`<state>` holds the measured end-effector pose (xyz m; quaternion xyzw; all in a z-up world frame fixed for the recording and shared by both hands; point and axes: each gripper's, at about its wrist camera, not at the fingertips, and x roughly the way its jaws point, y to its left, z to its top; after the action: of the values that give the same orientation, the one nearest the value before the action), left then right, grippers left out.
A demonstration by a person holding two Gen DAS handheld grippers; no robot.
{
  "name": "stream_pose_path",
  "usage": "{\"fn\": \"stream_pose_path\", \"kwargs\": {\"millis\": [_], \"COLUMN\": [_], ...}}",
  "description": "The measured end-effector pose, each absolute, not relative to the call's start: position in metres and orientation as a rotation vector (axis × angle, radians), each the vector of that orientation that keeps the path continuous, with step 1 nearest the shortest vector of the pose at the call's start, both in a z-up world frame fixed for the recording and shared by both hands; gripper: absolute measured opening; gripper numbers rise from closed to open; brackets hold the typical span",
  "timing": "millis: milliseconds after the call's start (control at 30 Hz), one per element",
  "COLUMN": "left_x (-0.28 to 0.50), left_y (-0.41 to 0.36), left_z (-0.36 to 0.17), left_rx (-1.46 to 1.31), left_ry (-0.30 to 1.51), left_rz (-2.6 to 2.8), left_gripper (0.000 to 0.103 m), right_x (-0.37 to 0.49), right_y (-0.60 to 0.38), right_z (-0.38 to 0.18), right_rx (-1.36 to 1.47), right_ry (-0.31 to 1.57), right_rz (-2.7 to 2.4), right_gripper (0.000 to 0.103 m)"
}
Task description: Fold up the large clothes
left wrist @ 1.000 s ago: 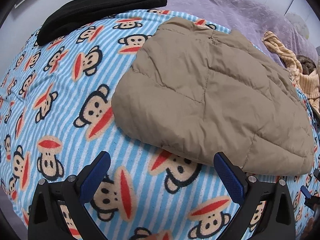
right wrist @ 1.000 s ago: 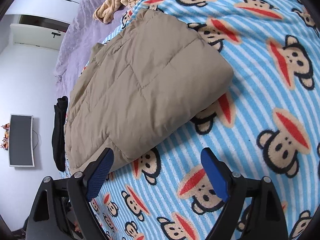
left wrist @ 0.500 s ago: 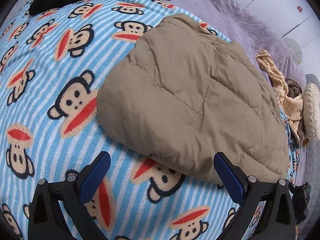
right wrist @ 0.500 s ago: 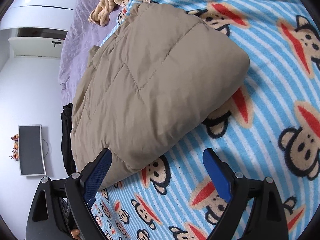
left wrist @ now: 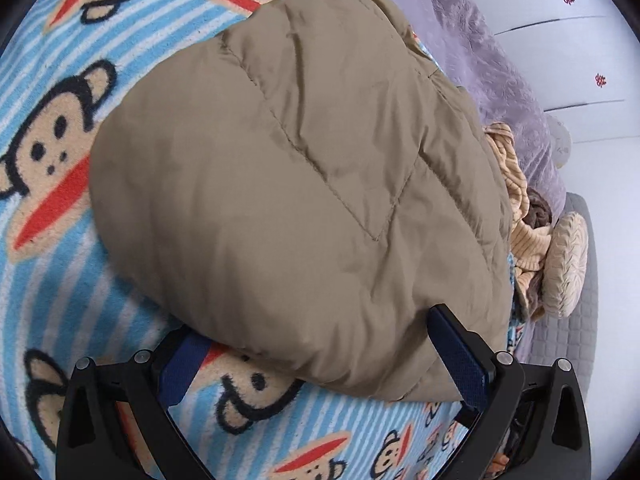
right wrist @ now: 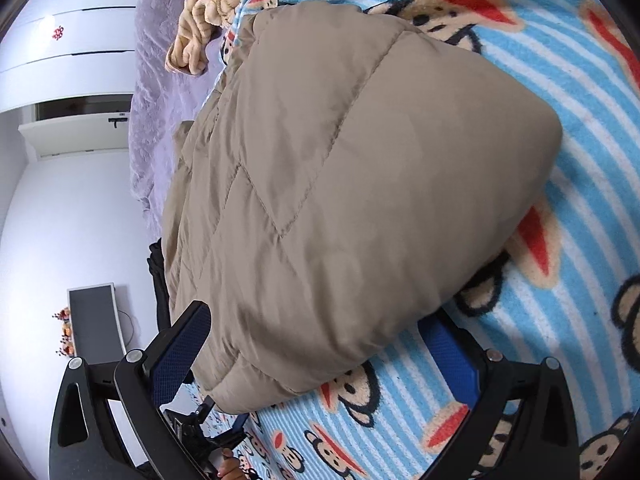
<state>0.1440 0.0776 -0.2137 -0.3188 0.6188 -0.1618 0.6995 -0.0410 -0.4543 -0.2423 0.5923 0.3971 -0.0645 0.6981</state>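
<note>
A tan quilted jacket [left wrist: 300, 180] lies folded into a thick bundle on the blue striped monkey blanket [left wrist: 60, 260]. My left gripper [left wrist: 316, 332] is open. Its blue pads stand on either side of the bundle's near rounded edge, and the left finger is low on the blanket. In the right wrist view the same jacket [right wrist: 360, 200] fills the middle. My right gripper [right wrist: 316, 320] straddles its near corner, and its jaws are opening wide. The cloth bulges between the pads but is not pinched.
A purple bed cover [left wrist: 480, 60] lies beyond the blanket. A yellow knit garment [left wrist: 520, 208] and a round cushion [left wrist: 568, 260] sit at its far side. A black garment [right wrist: 158, 280] lies behind the jacket. A dark screen [right wrist: 96, 320] stands by the white wall.
Both grippers have sunk and closed in on the jacket. Its near edge, earlier beyond the fingertips, now sits between each pair of fingers. Both views have rolled.
</note>
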Motion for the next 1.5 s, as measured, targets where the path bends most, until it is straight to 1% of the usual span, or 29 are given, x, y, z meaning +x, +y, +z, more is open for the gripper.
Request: {"fn": "stream_pose_path", "kwargs": {"millis": [267, 333, 400, 433, 467, 500, 567, 600, 633, 667, 733, 767, 800, 833, 867, 900, 933, 967, 1067, 1200, 1367, 1500], "left_x": [0.173, 0.178, 0.182, 0.184, 0.185, 0.184, 0.185, 0.184, 0.184, 0.183, 0.180, 0.178, 0.177, 0.175, 0.173, 0.170, 0.166, 0.162, 0.145, 0.112, 0.062, 0.019], "left_y": [0.089, 0.084, 0.074, 0.070, 0.066, 0.065, 0.064, 0.064, 0.064, 0.063, 0.061, 0.058, 0.056, 0.055, 0.054, 0.054, 0.054, 0.054, 0.060, 0.074, 0.092, 0.115], "left_z": [-0.212, -0.213, -0.211, -0.209, -0.207, -0.206, -0.203, -0.200, -0.196, -0.191, -0.181, -0.175, -0.170, -0.164, -0.159, -0.155, -0.150, -0.146, -0.135, -0.122, -0.122, -0.132], "left_rx": [-0.836, -0.818, -0.721, -0.673, -0.635, -0.614, -0.633, -0.638, -0.623, -0.607, -0.573, -0.560, -0.546, -0.537, -0.529, -0.523, -0.518, -0.516, -0.519, -0.499, -0.477, -0.482], "left_ry": [1.292, 1.294, 1.309, 1.306, 1.302, 1.300, 1.287, 1.279, 1.267, 1.256, 1.228, 1.213, 1.199, 1.187, 1.173, 1.162, 1.150, 1.139, 1.113, 1.091, 1.137, 1.200], "left_rz": [-0.271, -0.244, -0.227, -0.217, -0.211, -0.213, -0.242, -0.248, -0.247, -0.253, -0.262, -0.267, -0.271, -0.274, -0.277, -0.279, -0.281, -0.283, -0.291, -0.310, -0.322, -0.335], "left_gripper": [0.103, 0.103, 0.102, 0.096, 0.087, 0.080, 0.047, 0.041, 0.033, 0.026, 0.023, 0.020, 0.020, 0.019, 0.018, 0.018, 0.018, 0.017, 0.017, 0.017, 0.017, 0.017], "right_x": [-0.014, -0.011, -0.008, -0.007, -0.006, -0.005, 0.001, 0.003, 0.005, 0.006, 0.007, 0.007, 0.006, 0.004, 0.002, 0.001, -0.001, -0.003, -0.008, -0.020, -0.052, -0.086], "right_y": [-0.459, -0.461, -0.463, -0.464, -0.465, -0.466, -0.466, -0.466, -0.465, -0.465, -0.465, -0.466, -0.467, -0.468, -0.468, -0.468, -0.468, -0.467, -0.465, -0.465, -0.457, -0.447], "right_z": [-0.244, -0.248, -0.254, -0.257, -0.261, -0.263, -0.265, -0.265, -0.264, -0.263, -0.260, -0.259, -0.258, -0.257, -0.257, -0.256, -0.253, -0.248, -0.236, -0.226, -0.219, -0.220], "right_rx": [1.382, 1.387, 1.397, 1.406, 1.413, 1.417, 1.411, 1.403, 1.395, 1.388, 1.390, 1.395, 1.395, 1.386, 1.396, 1.405, 1.396, 1.373, 1.336, 1.321, 1.295, 1.291], "right_ry": [0.853, 0.857, 0.863, 0.866, 0.868, 0.871, 0.884, 0.892, 0.901, 0.909, 0.911, 0.908, 0.905, 0.912, 0.907, 0.894, 0.886, 0.882, 0.877, 0.887, 0.928, 0.955], "right_rz": [-0.083, -0.077, -0.070, -0.067, -0.066, -0.063, -0.055, -0.054, -0.051, -0.046, -0.049, -0.055, -0.068, -0.087, -0.073, -0.060, -0.053, -0.044, -0.008, 0.034, 0.069, 0.064], "right_gripper": [0.103, 0.103, 0.103, 0.103, 0.103, 0.103, 0.103, 0.103, 0.103, 0.103, 0.103, 0.097, 0.089, 0.061, 0.048, 0.043, 0.036, 0.032, 0.027, 0.027, 0.027, 0.027]}}
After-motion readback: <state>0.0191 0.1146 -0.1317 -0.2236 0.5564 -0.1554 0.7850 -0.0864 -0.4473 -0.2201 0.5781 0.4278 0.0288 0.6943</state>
